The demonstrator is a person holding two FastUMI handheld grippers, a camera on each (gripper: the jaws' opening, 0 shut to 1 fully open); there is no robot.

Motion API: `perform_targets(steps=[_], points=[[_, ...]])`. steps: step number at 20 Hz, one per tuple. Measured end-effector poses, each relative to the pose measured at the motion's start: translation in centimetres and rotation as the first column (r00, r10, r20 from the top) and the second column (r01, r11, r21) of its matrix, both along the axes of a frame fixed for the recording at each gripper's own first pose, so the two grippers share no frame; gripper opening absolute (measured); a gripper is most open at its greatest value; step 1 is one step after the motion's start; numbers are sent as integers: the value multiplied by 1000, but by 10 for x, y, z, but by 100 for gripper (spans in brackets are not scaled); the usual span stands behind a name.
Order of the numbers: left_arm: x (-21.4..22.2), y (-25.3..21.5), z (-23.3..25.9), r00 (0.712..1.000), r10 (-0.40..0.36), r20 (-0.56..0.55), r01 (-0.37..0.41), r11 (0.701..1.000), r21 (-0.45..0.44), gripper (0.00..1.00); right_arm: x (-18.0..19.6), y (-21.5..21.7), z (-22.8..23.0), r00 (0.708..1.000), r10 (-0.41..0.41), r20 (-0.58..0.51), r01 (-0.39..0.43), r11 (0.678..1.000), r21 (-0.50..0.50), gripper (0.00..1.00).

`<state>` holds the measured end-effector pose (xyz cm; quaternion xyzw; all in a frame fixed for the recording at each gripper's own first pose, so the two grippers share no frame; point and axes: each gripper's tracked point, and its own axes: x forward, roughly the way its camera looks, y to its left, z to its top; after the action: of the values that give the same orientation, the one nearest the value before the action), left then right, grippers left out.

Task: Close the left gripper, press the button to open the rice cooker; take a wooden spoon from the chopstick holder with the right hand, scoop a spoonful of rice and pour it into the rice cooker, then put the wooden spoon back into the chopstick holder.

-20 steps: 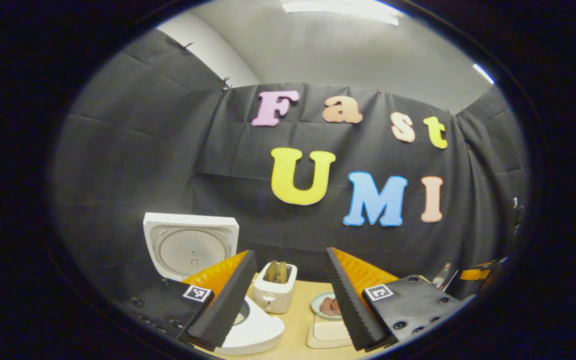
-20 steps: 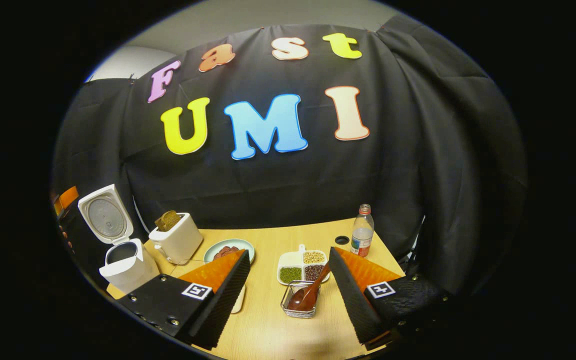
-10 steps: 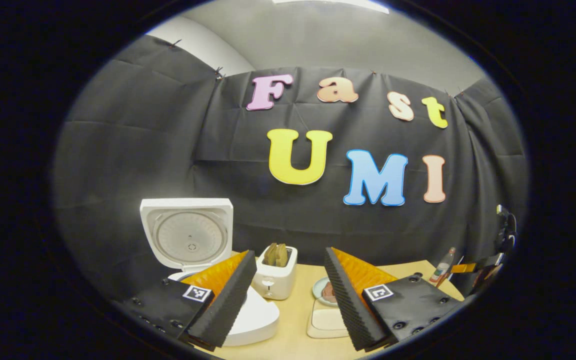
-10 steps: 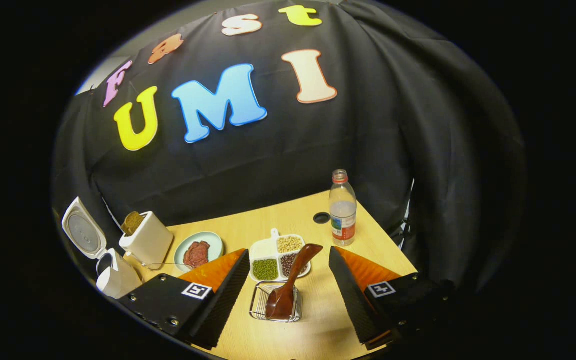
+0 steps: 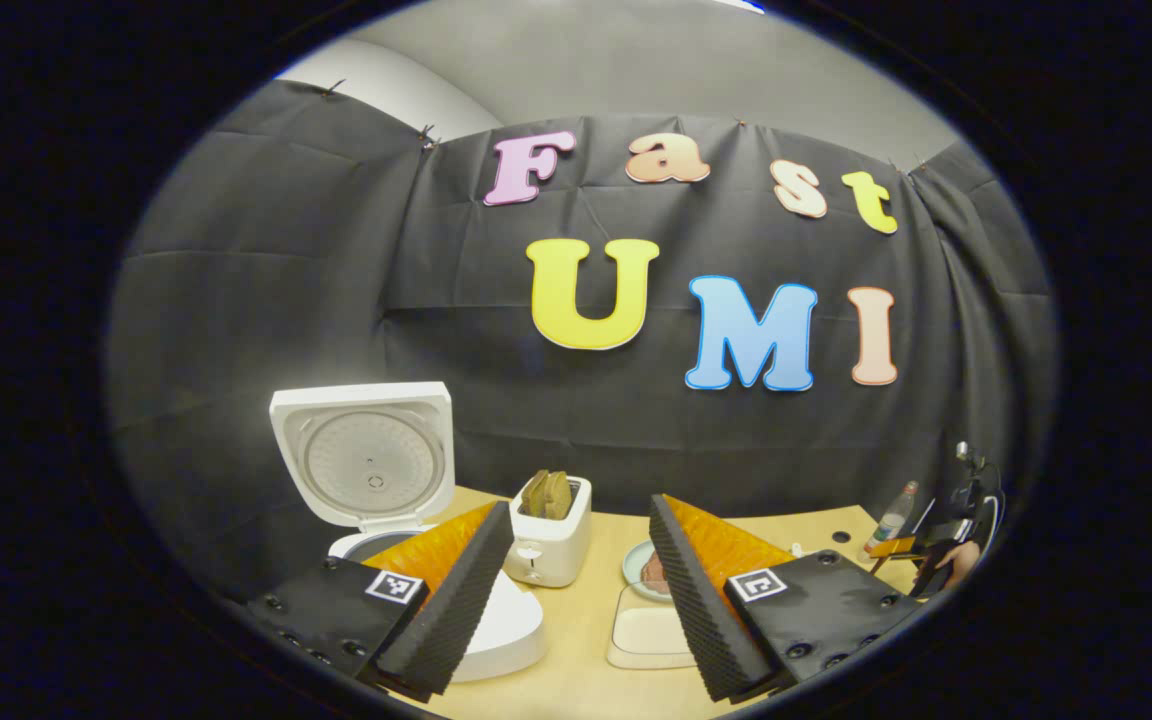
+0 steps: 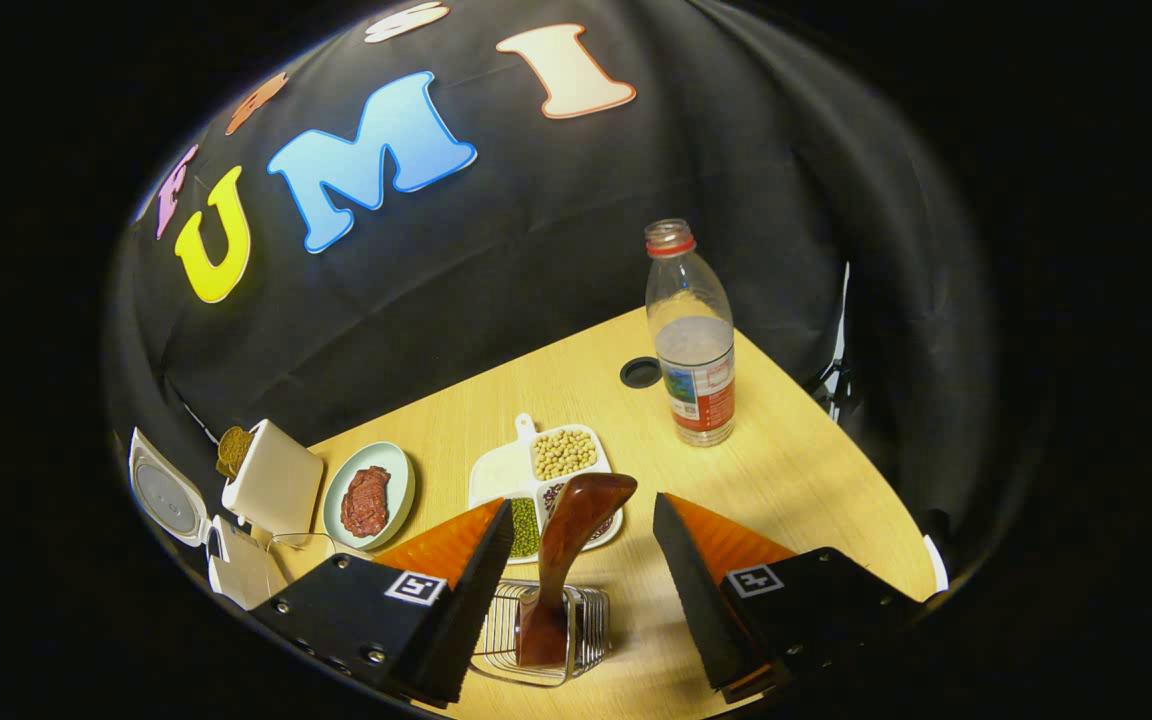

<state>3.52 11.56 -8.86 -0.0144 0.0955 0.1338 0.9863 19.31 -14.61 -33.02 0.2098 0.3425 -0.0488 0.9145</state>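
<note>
Cooker lid up: step 1 done. Right hand-held gripper open astride spoon in holder; we judge grasp, scoop, pour, return remain. Left hand-held gripper open.

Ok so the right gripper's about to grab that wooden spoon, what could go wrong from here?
The wooden spoon leans in the wire chopstick holder, nearer one finger of the open right gripper. An off-centre close might twist the handle, or lifting could drag the light holder along. The divided dish of beans sits just behind the spoon's handle tip, so overreaching could bump it and scatter beans.
</note>
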Motion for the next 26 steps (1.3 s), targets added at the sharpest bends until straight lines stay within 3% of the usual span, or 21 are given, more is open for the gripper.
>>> perform_targets(steps=[3, 6, 7, 9, 11, 12, 13, 16, 18, 23, 26], points=[[-5, -5, -3, 1000, 10, -16, -10, 1000, 11, 96, 5, 5, -6, 1000, 11, -10, -11, 999, 30, 80], [-11, -12, -12, 999, 12, -45, -13, 1000, -9, 95, 9, 4, -2, 1000, -2, 17, 1, 999, 45, 43], [-12, -14, -15, 999, 11, -52, -12, 1000, -13, 96, 7, 2, 5, 1000, 0, 26, -1, 999, 37, 35], [-11, -19, -16, 998, -1, -57, 0, 1000, -16, 95, 9, 13, 13, 997, 36, 64, -40, 997, 71, 35], [-11, -24, -16, 998, -25, -55, 25, 1000, -12, 95, 6, 22, 16, 995, 56, 79, -63, 994, 93, 17], [-9, -25, -16, 998, -40, -49, 39, 999, -10, 95, 3, 22, 18, 996, 39, 86, -47, 995, 90, 16], [-6, -26, -15, 997, -55, -48, 54, 998, -13, 95, 2, 27, 22, 994, 49, 95, -57, 995, 77, 9], [-2, -22, -11, 996, -86, -22, 86, 996, -19, 95, -4, 30, 43, 990, 26, 142, -33, 998, 46, 9], [-3, -14, -4, 996, -89, -2, 89, 996, 21, 96, -8, 30, 60, 985, -11, 174, 2, 999, 50, 9], [-11, -15, 13, 983, -177, 55, 170, 979, 109, 97, -25, 33, 113, 966, -84, 243, 71, 996, 61, 8], [-20, -16, 16, 969, -233, 76, 224, 968, 114, 98, -36, 56, 154, 951, -71, 301, 55, 997, 63, 9]])
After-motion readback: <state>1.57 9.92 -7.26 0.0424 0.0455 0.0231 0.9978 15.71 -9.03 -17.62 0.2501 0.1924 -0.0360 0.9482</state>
